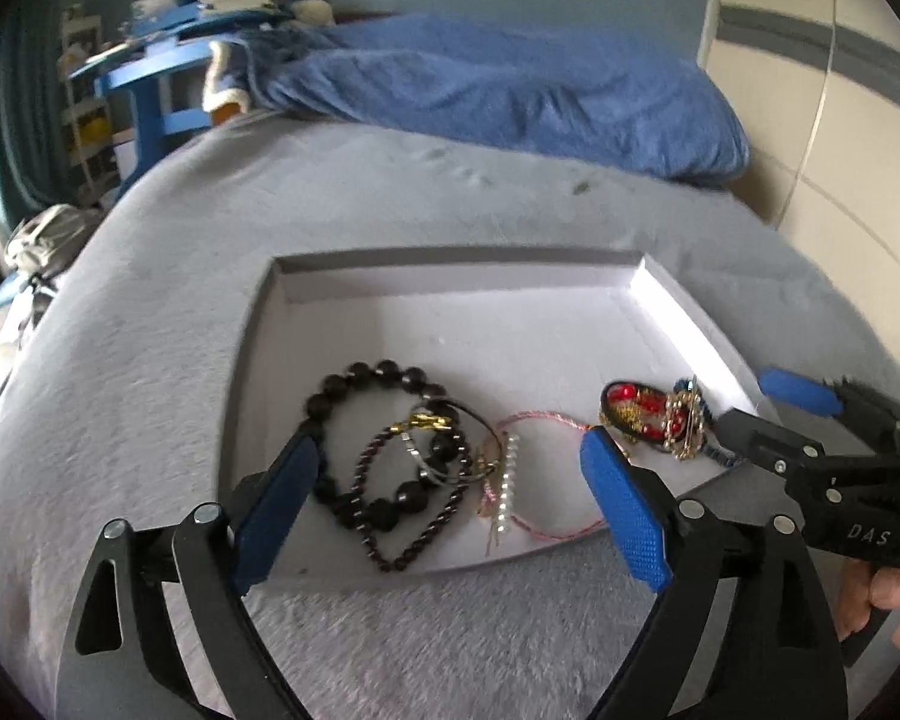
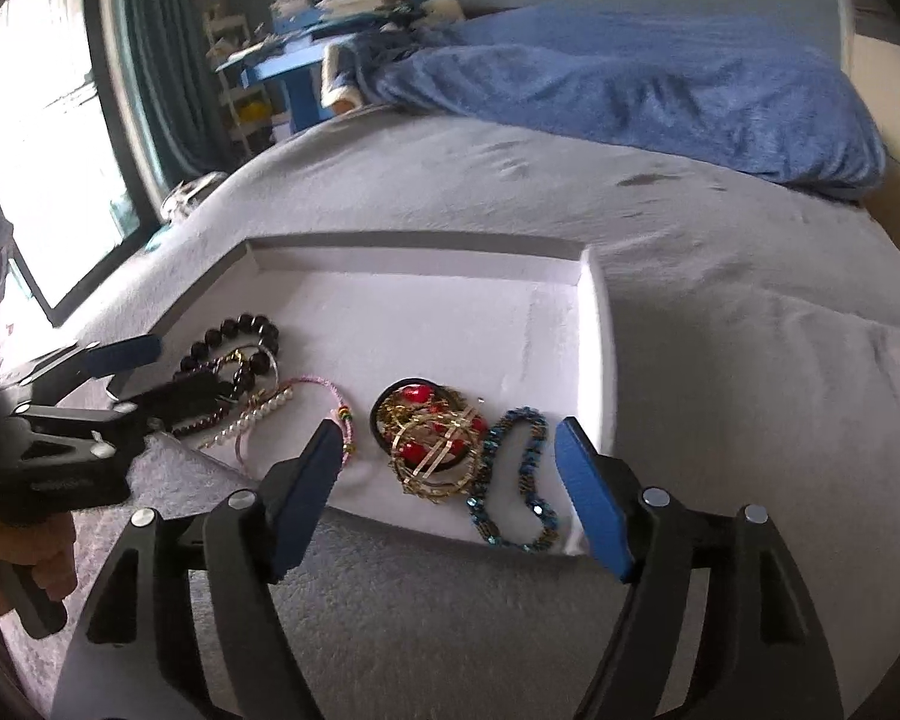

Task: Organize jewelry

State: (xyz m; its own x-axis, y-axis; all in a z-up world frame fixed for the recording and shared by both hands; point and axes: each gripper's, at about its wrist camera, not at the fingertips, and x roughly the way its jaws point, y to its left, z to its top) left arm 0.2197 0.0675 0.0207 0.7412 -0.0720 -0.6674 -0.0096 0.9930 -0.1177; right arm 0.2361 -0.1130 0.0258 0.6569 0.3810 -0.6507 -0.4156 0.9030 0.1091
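A shallow white tray (image 1: 450, 282) (image 2: 594, 324) lies on a grey bed cover and holds the jewelry. A large black bead bracelet (image 1: 354, 375) (image 2: 252, 330), a small dark bead strand (image 1: 414, 534), a pearl piece (image 1: 510, 474) (image 2: 258, 414) and a pink cord bracelet (image 1: 546, 420) (image 2: 324, 387) lie at its left. A tangle of red and gold pieces (image 1: 648, 414) (image 2: 432, 450) and a blue bead bracelet (image 2: 510, 474) lie at its right. My left gripper (image 1: 450, 480) is open over the dark beads. My right gripper (image 2: 450, 480) is open over the red and gold tangle.
A blue blanket (image 1: 510, 90) (image 2: 630, 78) lies at the back of the bed. A blue table (image 1: 150, 78) with stacked things stands at the back left. A window (image 2: 42, 120) is at the left. A pale wall (image 1: 810, 120) is at the right.
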